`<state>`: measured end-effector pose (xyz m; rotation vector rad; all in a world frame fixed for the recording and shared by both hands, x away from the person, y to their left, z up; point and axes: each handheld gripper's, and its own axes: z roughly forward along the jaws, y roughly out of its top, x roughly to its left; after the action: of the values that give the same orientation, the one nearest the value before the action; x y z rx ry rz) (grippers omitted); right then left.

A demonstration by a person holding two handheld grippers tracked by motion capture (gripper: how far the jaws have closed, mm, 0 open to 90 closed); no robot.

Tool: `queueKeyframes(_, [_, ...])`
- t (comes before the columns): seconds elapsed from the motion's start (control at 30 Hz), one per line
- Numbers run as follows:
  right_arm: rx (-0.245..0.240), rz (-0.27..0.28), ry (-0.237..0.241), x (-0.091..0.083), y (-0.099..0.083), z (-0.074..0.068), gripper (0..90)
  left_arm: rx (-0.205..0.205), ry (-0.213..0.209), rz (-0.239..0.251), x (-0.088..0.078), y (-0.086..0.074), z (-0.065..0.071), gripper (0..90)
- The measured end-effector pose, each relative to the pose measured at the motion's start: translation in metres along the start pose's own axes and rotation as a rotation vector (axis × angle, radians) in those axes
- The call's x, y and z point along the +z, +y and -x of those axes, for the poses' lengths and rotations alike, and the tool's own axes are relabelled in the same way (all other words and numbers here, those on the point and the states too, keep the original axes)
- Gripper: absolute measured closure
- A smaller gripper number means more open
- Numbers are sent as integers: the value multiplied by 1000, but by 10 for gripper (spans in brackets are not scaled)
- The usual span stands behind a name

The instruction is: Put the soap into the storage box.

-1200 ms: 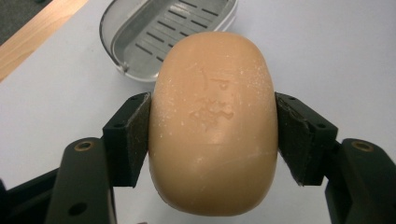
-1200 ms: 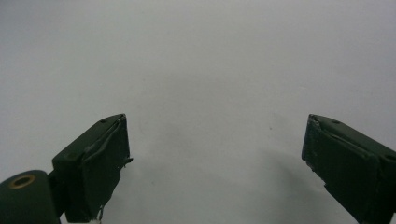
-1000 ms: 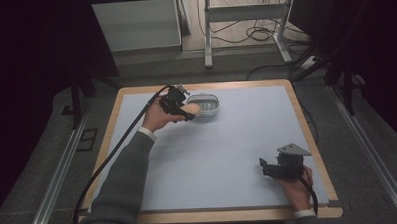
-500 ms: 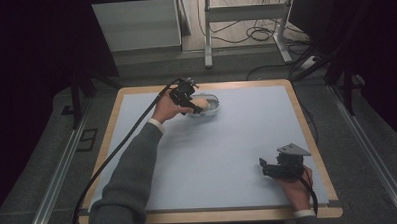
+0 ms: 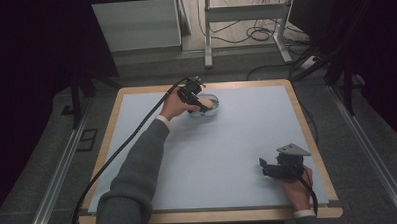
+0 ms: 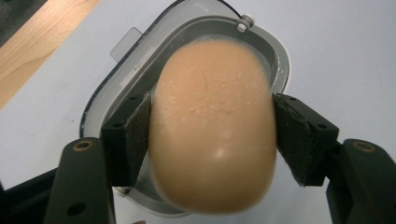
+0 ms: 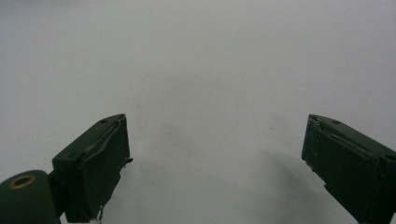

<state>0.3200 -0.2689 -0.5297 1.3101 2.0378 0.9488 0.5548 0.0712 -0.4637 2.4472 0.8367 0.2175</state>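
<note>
Oval tan soap bar (image 6: 212, 126) over shallow clear plastic dish (image 5: 210, 107) at far centre of white-topped wooden table (image 5: 237, 140), left gripper (image 5: 198, 103) there, right gripper (image 5: 265, 168) near right corner.

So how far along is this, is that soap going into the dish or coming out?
I can't tell which way. Done: the left hand-held gripper is clamped on the peach soap bar. In hand: the bar sits over the clear soap dish at the mat's far side. Left: releasing or lifting it away. The right hand-held gripper rests open, idle.
</note>
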Motion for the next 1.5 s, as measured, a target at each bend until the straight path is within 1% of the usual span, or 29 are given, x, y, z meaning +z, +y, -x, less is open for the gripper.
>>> queueKeyframes(0.03, [-1, 0, 0, 0, 0, 0, 75, -2, 2, 18, -2, 0, 0, 335])
queueKeyframes(0.1, [-2, 0, 0, 0, 0, 0, 76, -11, -4, 36, -6, 1, 1, 311])
queueKeyframes(0.13, [-2, -1, -1, 0, 0, 0, 76, -12, -9, 37, -9, 1, 2, 294])
queueKeyframes(0.2, [-3, -3, -2, 0, 0, 0, 76, -5, 3, 36, -14, 0, 7, 264])
queueKeyframes(0.23, [-3, -3, -2, 0, 0, 0, 76, -5, 3, 36, -14, 0, 7, 255])
queueKeyframes(0.3, [-5, -2, -2, 0, 0, -1, 76, 2, 10, 46, -23, -5, 11, 230])
queueKeyframes(0.37, [-5, -1, -2, 0, 0, -1, 76, 0, 19, 48, -28, -8, 14, 199])
queueKeyframes(0.43, [-4, -2, -2, 0, 0, -1, 76, 0, 22, 63, -33, -14, 17, 203])
queueKeyframes(0.53, [-4, -4, -1, 0, 0, 0, 76, 1, 32, 68, -39, -20, 19, 206])
queueKeyframes(0.6, [-1, -5, 0, 0, 0, -1, 76, -2, 31, 80, -43, -25, 21, 207])
queueKeyframes(0.67, [1, -4, 0, 0, 0, -1, 76, 5, 37, 81, -47, -30, 23, 205])
queueKeyframes(0.77, [-2, -3, 1, 0, 0, 0, 75, 4, 36, 93, -53, -38, 28, 203])
queueKeyframes(0.87, [-1, -2, 1, 0, 0, 0, 76, -7, 34, 107, -61, -49, 35, 193])
queueKeyframes(0.9, [0, -2, 1, 0, 0, 0, 76, -12, 41, 107, -65, -57, 38, 189])
queueKeyframes(0.93, [0, -2, 1, 0, 0, 0, 76, -12, 41, 107, -65, -57, 38, 186])
queueKeyframes(1.03, [-2, -1, 2, 0, 0, 0, 76, -27, 37, 114, -71, -73, 45, 186])
queueKeyframes(1.17, [-2, -2, 1, 1, 0, 0, 76, -49, 36, 133, -78, -96, 52, 181])
queueKeyframes(1.27, [-2, -6, 0, 1, 0, -1, 76, -65, 34, 157, -84, -113, 57, 178])
queueKeyframes(1.37, [-2, -9, -1, 1, 0, -1, 76, -97, 32, 180, -91, -131, 61, 177])
queueKeyframes(1.47, [-2, -10, -1, 1, 0, -1, 75, -122, 44, 196, -94, -152, 66, 177])
queueKeyframes(1.5, [-2, -10, -2, 1, 0, -1, 75, -122, 48, 195, -94, -156, 67, 177])
